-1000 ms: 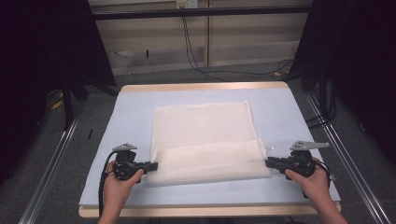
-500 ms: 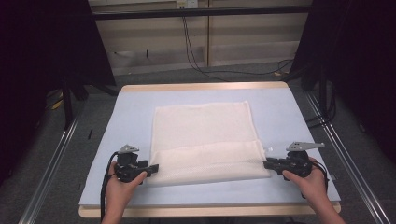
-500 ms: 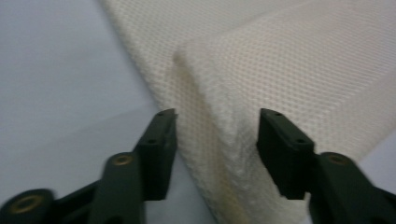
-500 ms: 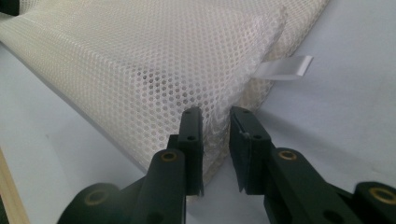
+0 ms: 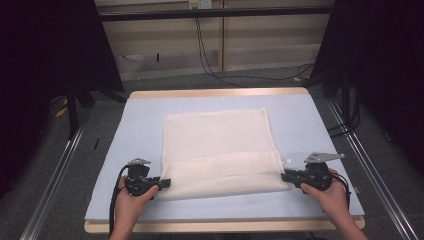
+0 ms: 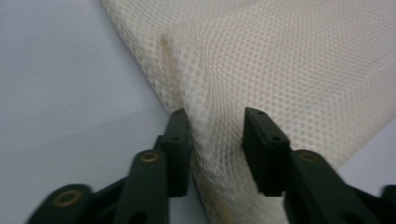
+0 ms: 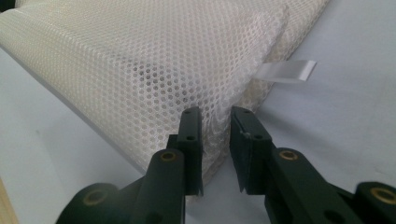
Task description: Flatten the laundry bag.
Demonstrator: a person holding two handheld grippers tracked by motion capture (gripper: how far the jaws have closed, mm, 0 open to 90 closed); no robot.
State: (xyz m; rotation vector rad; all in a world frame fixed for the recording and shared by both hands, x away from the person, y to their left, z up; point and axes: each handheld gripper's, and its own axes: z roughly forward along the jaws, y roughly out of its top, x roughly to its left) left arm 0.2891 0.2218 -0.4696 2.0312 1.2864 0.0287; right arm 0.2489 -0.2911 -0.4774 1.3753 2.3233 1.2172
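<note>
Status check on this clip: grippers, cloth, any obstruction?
Left gripper just closing, cloth corner between jaws. Right gripper pinching opposite corner. Mesh cloth part-folded on table. Nothing in the way.

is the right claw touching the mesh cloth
Touching. The right gripper view shows the right claw with the corner of the mesh cloth bunched between its jaws, fabric against the left one.

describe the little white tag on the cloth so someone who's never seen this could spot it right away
Start at the pale blue table top and find the cream mesh cloth spread on it, its near edge folded over. Follow that fold to the corner beside the right gripper, where the tag pokes out from between the layers. It is a smooth, flat white ribbon strip, unlike the honeycomb mesh around it.
</note>
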